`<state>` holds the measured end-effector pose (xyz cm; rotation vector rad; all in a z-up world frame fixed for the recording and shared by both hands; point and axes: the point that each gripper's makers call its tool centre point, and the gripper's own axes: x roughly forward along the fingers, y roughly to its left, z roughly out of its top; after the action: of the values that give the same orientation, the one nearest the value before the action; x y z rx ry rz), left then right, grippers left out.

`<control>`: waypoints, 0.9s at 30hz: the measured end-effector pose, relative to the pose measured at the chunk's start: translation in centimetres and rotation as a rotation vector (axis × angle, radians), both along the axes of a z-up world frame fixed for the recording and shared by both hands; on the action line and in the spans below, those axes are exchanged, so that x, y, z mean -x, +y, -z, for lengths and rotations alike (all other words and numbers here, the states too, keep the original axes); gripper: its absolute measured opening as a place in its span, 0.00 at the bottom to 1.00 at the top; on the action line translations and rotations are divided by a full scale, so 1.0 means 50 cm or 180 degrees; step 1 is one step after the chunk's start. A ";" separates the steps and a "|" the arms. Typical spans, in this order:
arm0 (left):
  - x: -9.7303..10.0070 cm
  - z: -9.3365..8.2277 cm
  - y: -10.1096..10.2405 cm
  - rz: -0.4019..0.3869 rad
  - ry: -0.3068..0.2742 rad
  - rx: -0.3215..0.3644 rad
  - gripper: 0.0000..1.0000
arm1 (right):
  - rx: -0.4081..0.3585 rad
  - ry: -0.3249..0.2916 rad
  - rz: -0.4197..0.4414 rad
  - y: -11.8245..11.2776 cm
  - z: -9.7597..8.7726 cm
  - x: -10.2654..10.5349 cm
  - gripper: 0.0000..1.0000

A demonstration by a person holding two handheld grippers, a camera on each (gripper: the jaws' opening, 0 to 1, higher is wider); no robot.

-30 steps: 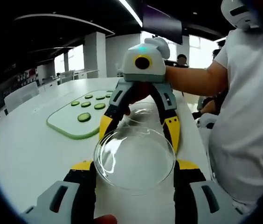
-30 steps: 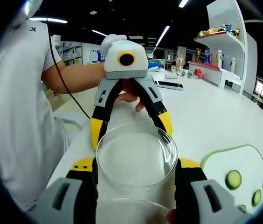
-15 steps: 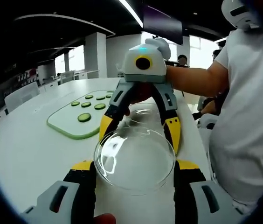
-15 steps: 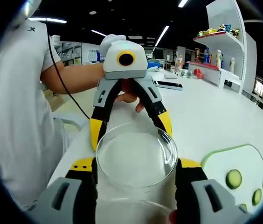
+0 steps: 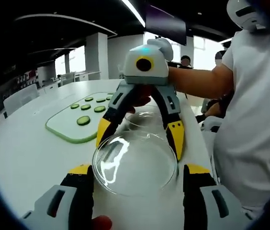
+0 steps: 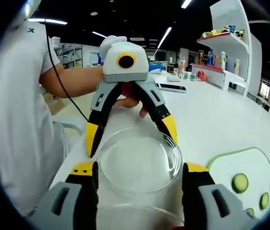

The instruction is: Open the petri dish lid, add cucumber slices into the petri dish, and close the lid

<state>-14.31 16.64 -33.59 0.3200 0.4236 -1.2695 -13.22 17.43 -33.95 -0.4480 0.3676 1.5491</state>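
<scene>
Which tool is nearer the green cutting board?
Right. The right tool has the cutting board just beside its jaw; the left tool sits farther off, across the glass dish.

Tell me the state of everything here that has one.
Petri dish: empty, lid on or off unclear.
Left gripper: open, fingers clear of the dish.
Right gripper: fingers beside dish rim, grip unclear.
Cucumber slices: lying on the green board.

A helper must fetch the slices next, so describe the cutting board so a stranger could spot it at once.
On the long white table, look to the side of the clear petri dish held between the two grippers. The cutting board lies flat there: a white rounded slab with a pale green edge. It alone carries round green cucumber slices.
</scene>
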 end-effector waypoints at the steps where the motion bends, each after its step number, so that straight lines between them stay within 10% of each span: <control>1: -0.001 0.001 0.000 -0.0010 0.0001 -0.0006 0.77 | -0.0003 0.0004 -0.0007 0.000 0.001 0.001 0.72; 27: -0.005 -0.033 0.006 -0.0139 -0.0105 0.0047 0.75 | -0.0264 0.0092 -0.0057 -0.006 -0.042 0.018 0.86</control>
<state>-14.05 16.95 -31.92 0.3171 0.3909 -1.2225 -14.09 17.14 -31.87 -0.3655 0.3213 1.5834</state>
